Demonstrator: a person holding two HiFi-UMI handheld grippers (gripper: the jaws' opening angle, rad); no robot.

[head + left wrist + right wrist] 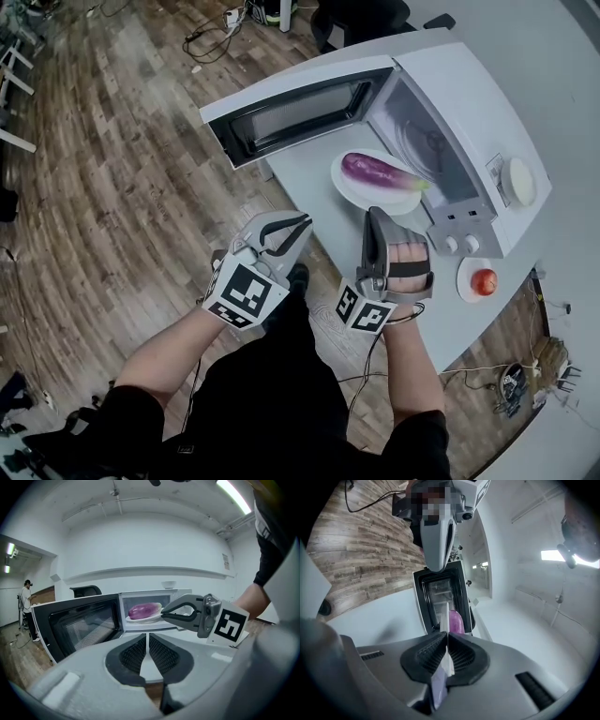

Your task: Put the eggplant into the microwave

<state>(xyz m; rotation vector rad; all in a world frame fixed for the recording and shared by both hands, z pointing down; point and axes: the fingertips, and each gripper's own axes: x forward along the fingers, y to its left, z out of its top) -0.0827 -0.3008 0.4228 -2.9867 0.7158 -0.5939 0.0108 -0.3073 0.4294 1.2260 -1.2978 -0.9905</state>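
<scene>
Two grippers are in the person's hands, closest to the camera. The left gripper (302, 225) has its jaws closed together with nothing between them, and it hangs just off the counter (309, 178) edge, apart from everything. The right gripper (372, 214) has its jaws closed on the near rim of a white plate (349, 192); in the right gripper view this rim shows as a thin white edge between the pads.

There are two plates. The large plate carries the one eggplant (375, 172). To the right, on the counter, a small plate (466, 286) carries one red round fruit (484, 281).

The eggplant lies on its side on the large plate. It is long, smooth and glossy, deep purple, paler near its green stem end, which points toward the oven. The plate sits right at the opening of the one microwave (469, 103), and its far side reaches into the cavity. I cannot tell if it rests on something there.

The microwave is white, its dark-windowed door (281, 117) swung fully open to the left. It has two knobs (450, 245) on the front panel, and one white round object (518, 181) lies on its top. Beyond is the wooden floor (112, 169).
</scene>
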